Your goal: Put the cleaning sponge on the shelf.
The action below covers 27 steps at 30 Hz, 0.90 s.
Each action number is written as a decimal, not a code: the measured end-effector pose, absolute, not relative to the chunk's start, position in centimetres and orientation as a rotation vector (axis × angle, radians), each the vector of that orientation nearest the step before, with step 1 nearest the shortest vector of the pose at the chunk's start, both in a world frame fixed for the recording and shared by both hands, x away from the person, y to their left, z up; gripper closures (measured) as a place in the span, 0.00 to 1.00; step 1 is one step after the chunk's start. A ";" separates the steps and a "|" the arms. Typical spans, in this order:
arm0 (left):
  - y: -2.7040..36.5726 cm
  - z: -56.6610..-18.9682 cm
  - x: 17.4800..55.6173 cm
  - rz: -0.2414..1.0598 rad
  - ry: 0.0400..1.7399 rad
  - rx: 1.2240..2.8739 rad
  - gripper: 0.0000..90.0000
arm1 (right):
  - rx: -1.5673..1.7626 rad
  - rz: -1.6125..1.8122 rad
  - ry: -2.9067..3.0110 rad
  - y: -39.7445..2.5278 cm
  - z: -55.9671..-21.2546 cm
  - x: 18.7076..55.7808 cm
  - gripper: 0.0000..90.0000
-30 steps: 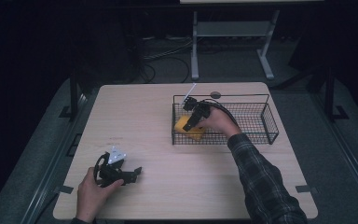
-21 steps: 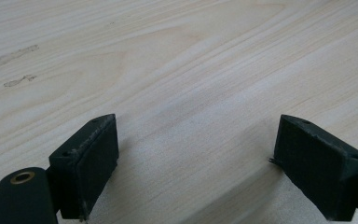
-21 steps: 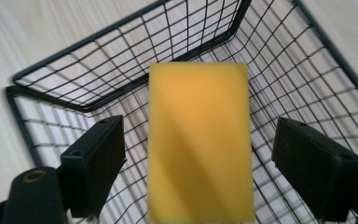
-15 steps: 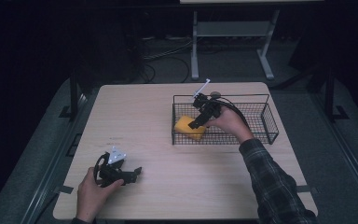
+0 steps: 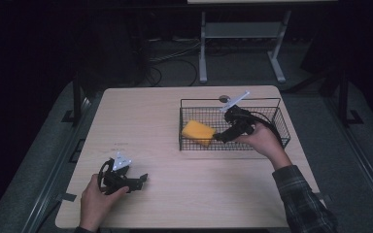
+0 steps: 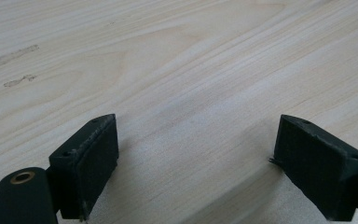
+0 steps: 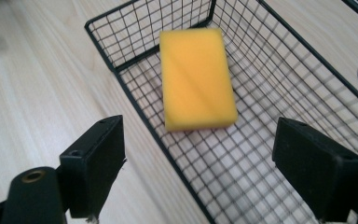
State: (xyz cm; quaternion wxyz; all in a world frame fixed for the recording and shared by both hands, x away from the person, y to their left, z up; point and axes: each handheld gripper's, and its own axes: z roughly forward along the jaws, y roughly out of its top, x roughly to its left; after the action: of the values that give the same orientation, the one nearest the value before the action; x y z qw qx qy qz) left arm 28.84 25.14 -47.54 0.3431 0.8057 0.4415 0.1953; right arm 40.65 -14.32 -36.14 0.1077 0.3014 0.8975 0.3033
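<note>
Dim room, grey floor point(image 5: 349, 160), pale wooden table point(image 5: 150, 121), white metal stand point(image 5: 243, 34) and loose cables point(image 5: 170, 60) behind.

A yellow rectangular sponge point(image 7: 196, 79) lies flat on the mesh floor of a black wire basket point(image 7: 270, 60), near the basket's left end and close to its front wall, held by nothing. Its top face is plain and smooth.

Sponge point(image 5: 198, 132) lay in the left end of the wire basket point(image 5: 281, 127) | basket stood on the counter's point(image 5: 175, 121) far right | right claw point(image 5: 217, 138) just beside sponge, inside basket | left claw point(image 5: 143, 180) at counter's near left
</note>
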 end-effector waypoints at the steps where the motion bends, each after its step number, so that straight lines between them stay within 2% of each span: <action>1: 25.1 -47.5 28.8 0.508 1.147 2.094 0.14 | 0.895 0.906 2.634 -14.6 -36.2 40.3 0.18; 14: 25.2 -47.5 28.8 0.509 1.146 2.095 0.14 | 0.949 0.954 2.576 -18.8 -38.9 34.7 0.18; 27: 25.1 -47.6 28.8 0.509 1.147 2.091 0.14 | 1.012 0.960 2.537 -21.9 -41.9 30.9 0.18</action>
State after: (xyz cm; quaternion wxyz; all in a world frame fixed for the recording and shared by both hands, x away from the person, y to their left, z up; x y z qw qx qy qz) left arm 28.84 25.14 -47.56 0.3442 0.8051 0.4415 0.1958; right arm 30.92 -21.92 -41.95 0.1229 0.3469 0.8697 0.3290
